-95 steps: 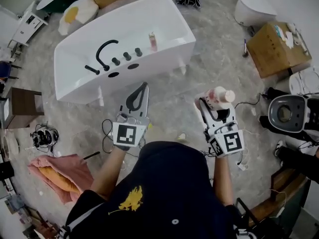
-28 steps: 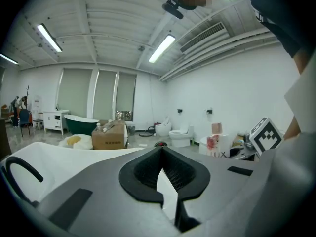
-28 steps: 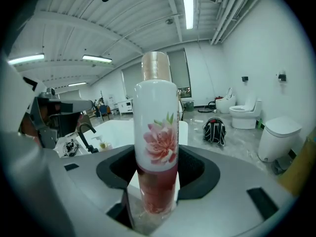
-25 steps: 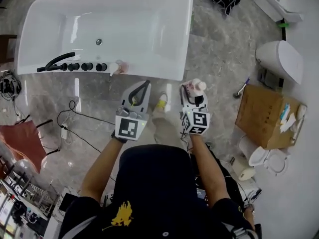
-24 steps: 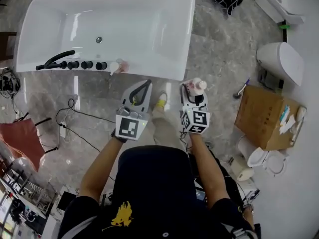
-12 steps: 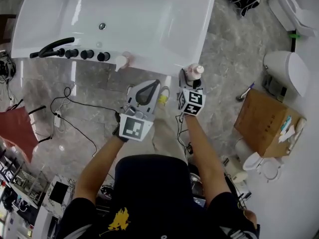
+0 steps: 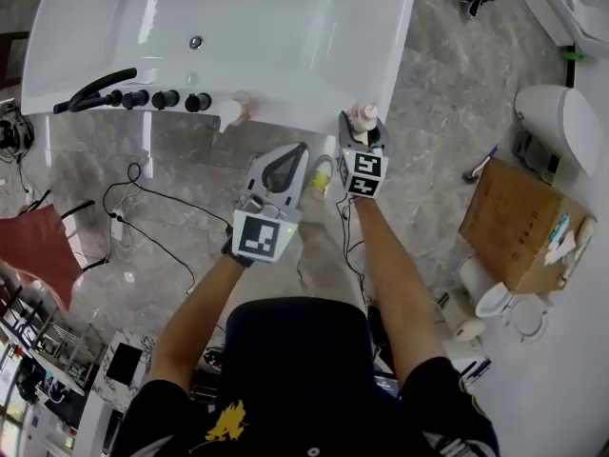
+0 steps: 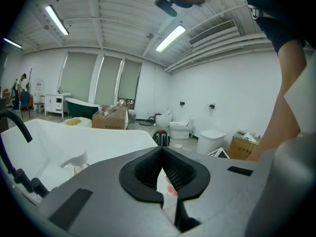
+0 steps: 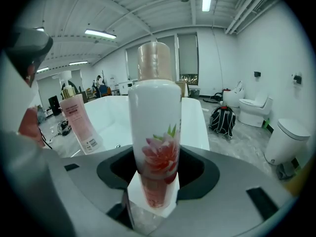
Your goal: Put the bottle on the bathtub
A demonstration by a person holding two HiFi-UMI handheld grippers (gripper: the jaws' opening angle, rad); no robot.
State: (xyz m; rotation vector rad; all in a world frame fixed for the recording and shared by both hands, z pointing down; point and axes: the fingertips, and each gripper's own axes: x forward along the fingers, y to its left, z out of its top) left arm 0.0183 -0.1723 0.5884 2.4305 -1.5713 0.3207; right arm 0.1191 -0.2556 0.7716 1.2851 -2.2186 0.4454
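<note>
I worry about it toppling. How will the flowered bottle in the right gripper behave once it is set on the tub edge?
The flowered bottle is tall and slim with a narrow base, so it is probably tippy if nudged. Its glossy surface looks smooth, likely slippery on the equally glossy bathtub rim. It appears rigid, undented in the right gripper.

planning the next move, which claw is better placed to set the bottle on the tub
Right, most likely. The right claw is shut on the bottle and sits at the near rim of the bathtub. The left claw is shut on nothing and is farther back from it.
</note>
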